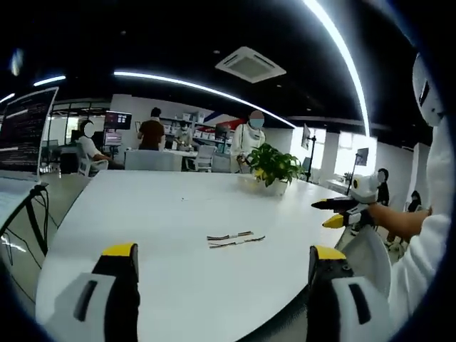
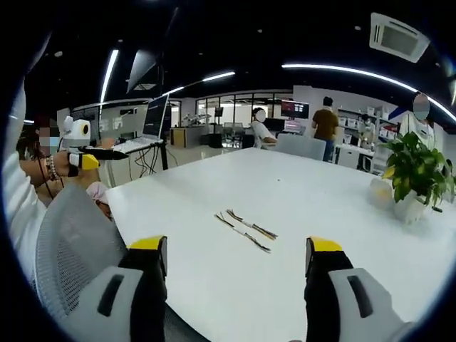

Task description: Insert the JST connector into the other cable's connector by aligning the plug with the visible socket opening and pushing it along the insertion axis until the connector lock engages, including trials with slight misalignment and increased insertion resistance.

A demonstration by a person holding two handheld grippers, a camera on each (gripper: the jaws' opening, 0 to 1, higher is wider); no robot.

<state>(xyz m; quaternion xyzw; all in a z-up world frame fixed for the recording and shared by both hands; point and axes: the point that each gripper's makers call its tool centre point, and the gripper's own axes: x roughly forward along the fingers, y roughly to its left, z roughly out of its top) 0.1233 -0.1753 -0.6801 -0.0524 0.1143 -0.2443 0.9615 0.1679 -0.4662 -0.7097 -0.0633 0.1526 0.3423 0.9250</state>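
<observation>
Ahead of the left gripper's [image 1: 222, 267] wide-set jaws, two cables [image 1: 235, 239] lie on the white table [image 1: 142, 214], their connectors too small to tell plug from socket. Beyond the right gripper [image 2: 236, 260], a potted plant [image 2: 417, 174] is cut by the view's edge.

smooth, faintly glossy white table [image 1: 178, 235], grey mesh-fabric chair back [image 2: 71, 242], glossy green plant leaves [image 2: 417, 167].

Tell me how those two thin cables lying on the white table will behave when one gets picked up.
Each of the two cables looks thin and wiry, so probably floppy, sagging from wherever it is pinched. They seem very light, likely sliding on the smooth white table if nudged. Lying flat and close together, one may drag the other.
</observation>
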